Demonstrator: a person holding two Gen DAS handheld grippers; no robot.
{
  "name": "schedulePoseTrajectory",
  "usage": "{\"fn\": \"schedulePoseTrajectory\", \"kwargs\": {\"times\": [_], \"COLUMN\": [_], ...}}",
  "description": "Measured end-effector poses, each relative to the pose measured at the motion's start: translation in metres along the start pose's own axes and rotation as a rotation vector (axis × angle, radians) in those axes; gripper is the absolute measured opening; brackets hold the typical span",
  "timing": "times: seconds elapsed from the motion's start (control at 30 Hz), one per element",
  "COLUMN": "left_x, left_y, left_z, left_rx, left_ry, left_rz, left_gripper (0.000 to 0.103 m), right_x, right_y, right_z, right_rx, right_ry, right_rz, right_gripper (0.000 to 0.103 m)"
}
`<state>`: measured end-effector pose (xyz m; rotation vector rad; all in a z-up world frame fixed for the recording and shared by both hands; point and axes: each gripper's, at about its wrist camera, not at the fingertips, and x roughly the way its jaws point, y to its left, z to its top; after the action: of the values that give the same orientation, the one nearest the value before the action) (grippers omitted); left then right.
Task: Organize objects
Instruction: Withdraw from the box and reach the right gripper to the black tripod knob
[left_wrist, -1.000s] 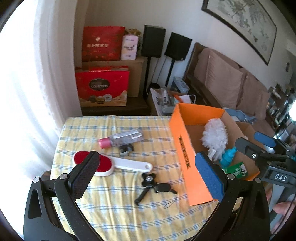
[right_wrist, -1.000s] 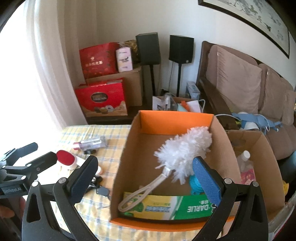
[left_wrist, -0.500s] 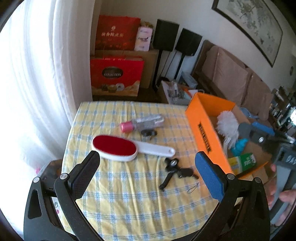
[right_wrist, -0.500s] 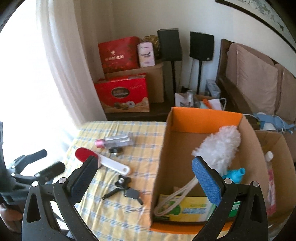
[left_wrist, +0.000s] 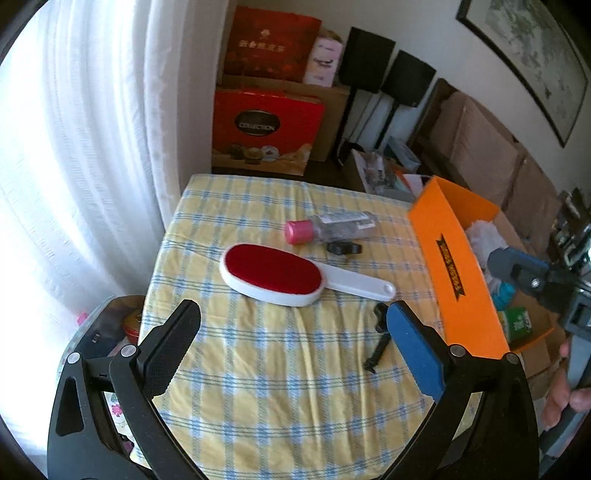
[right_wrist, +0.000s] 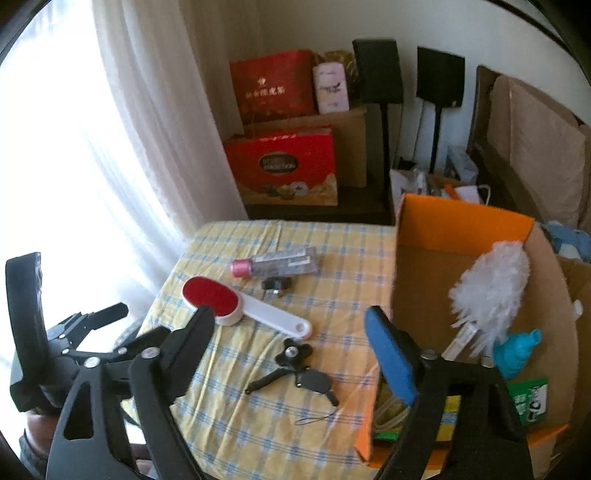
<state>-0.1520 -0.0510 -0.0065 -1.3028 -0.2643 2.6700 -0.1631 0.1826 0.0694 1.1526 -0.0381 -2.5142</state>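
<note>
On the yellow checked tablecloth (left_wrist: 258, 387) lie a red lint brush with a white handle (left_wrist: 273, 273), a clear bottle with a pink cap (left_wrist: 332, 227), a small black knob (left_wrist: 345, 248) and a black mini tripod (right_wrist: 291, 365). My left gripper (left_wrist: 293, 332) hovers open over the near side of the table, just short of the brush, with nothing in it. My right gripper (right_wrist: 291, 339) hangs above the tripod; its jaws are closing and touch nothing. The orange cardboard box (right_wrist: 461, 225) to the right holds a white duster (right_wrist: 487, 291), a teal bottle (right_wrist: 517, 350) and a green packet (right_wrist: 528, 402).
A white curtain (left_wrist: 92, 166) hangs along the table's left side. Red gift boxes (right_wrist: 280, 166), cardboard cartons and two black speakers (right_wrist: 376, 70) stand behind the table. A sofa (right_wrist: 535, 147) and another brown box (right_wrist: 580, 280) lie to the right.
Both grippers have swung left from the box toward the table and dropped lower. The right jaws stand narrower than before. The tripod now sits between the right fingers in that view.
</note>
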Motion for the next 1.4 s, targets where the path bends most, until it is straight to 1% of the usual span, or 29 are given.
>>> {"fn": "schedulePoseTrajectory", "kwargs": {"times": [0.03,0.2,0.3,0.67,0.73,0.83,1.03,1.2,1.27,1.3,1.33,1.37,1.4], "left_x": [0.000,0.005,0.010,0.034,0.037,0.041,0.045,0.050,0.053,0.053,0.054,0.054,0.055], "left_y": [0.002,0.009,0.015,0.032,0.034,0.037,0.044,0.048,0.048,0.048,0.048,0.047,0.047], "left_z": [0.001,0.002,0.001,-0.001,-0.001,0.000,-0.001,-0.002,-0.002,-0.003,-0.004,-0.004,-0.005], "left_rx": [-0.002,-0.003,-0.006,-0.030,-0.030,-0.036,-0.040,-0.050,-0.052,-0.053,-0.054,-0.055,-0.054], "left_ry": [-0.001,0.004,0.011,0.053,0.057,0.063,0.073,0.081,0.087,0.089,0.091,0.092,0.095], "left_rz": [0.004,0.020,0.039,0.040,0.041,0.032,0.008,-0.006,-0.012,-0.014,-0.016,-0.018,-0.021], "left_gripper": [0.099,0.099,0.099,0.099,0.099,0.099,0.099,0.099,0.099,0.099,0.099,0.099,0.099], "right_x": [0.004,0.028,0.047,0.108,0.122,0.138,0.166,0.179,0.184,0.186,0.189,0.191,0.191], "right_y": [0.001,0.007,0.011,0.022,0.023,0.026,0.026,0.027,0.028,0.028,0.028,0.027,0.027], "right_z": [0.000,0.003,0.007,0.017,0.017,0.018,0.020,0.021,0.021,0.020,0.019,0.019,0.018], "right_rx": [-0.001,0.001,0.017,-0.008,-0.015,-0.024,-0.052,-0.066,-0.070,-0.072,-0.074,-0.074,-0.073], "right_ry": [0.009,0.058,0.089,0.160,0.176,0.199,0.227,0.239,0.249,0.255,0.265,0.271,0.271], "right_rz": [0.005,0.013,0.023,-0.009,-0.019,-0.024,-0.062,-0.073,-0.076,-0.077,-0.078,-0.075,-0.073], "right_gripper": [0.075,0.071,0.070,0.069,0.067,0.062,0.061,0.061,0.058,0.051,0.041,0.036,0.036]}}
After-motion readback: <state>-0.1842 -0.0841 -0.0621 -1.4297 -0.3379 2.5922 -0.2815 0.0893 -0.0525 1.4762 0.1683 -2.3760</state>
